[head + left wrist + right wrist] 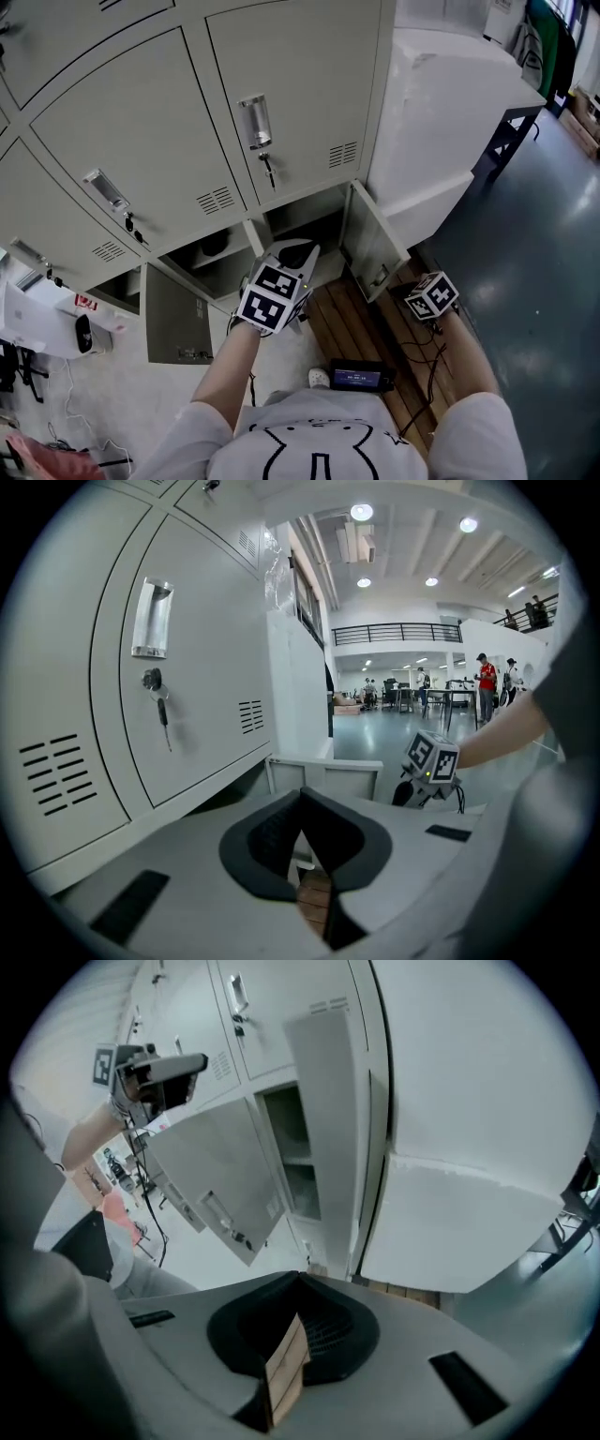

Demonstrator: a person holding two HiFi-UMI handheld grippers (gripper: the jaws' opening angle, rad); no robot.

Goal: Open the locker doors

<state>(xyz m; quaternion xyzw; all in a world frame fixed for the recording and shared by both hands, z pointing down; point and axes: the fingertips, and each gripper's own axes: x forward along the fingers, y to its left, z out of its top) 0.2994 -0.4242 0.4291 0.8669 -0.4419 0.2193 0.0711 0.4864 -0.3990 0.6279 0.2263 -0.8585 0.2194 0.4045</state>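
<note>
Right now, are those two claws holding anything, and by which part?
Nothing is held. The left gripper and the right gripper each have their jaws closed together with nothing between them.

Two open locker doors (178, 323) (373, 242) in the bottom row; three closed doors (300, 84) (141, 131) (56, 216) that show handles, each with one recessed handle (254, 122), one hanging key (268, 171) and one vent grille (343, 155); two grippers, the left gripper (300, 794) and the right gripper (298, 1283)
</note>
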